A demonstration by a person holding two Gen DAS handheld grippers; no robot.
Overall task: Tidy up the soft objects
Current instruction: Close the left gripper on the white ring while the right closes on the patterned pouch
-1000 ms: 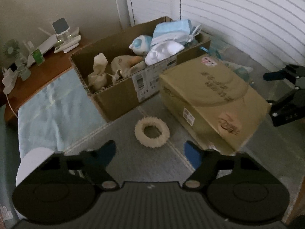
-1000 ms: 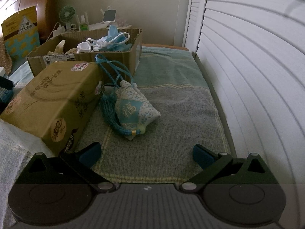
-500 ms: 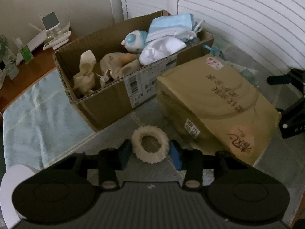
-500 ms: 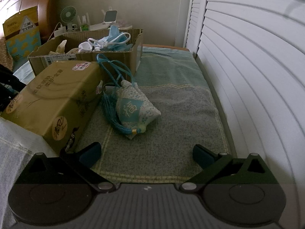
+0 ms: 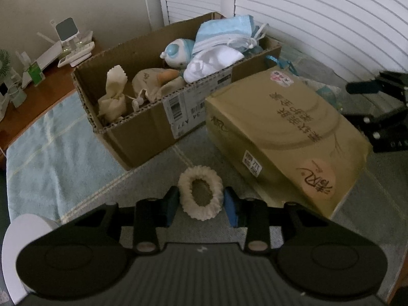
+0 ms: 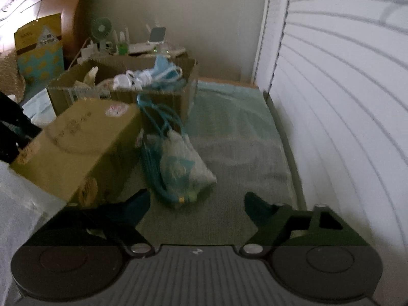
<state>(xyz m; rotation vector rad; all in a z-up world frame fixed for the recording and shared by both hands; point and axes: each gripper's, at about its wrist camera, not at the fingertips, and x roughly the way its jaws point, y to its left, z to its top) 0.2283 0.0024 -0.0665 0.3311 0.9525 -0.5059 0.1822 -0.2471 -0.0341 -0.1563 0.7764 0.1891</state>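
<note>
Left tongs (image 5: pixel 200 204) now closed around cream ring (image 5: pixel 200 195); right tongs (image 6: pixel 196 204) narrower.

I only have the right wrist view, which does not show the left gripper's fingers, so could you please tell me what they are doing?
Observer: The left gripper has just been closing its jaws on a white fluffy ring; both pads touch it.
Operator: Thank you. Is the ring lifted?
Observer: No, it appears to rest on the grey mat, in front of the open cardboard box.
Operator: What lies mid-box? My view blurs it.
Observer: A blue-and-white plush toy.
</note>
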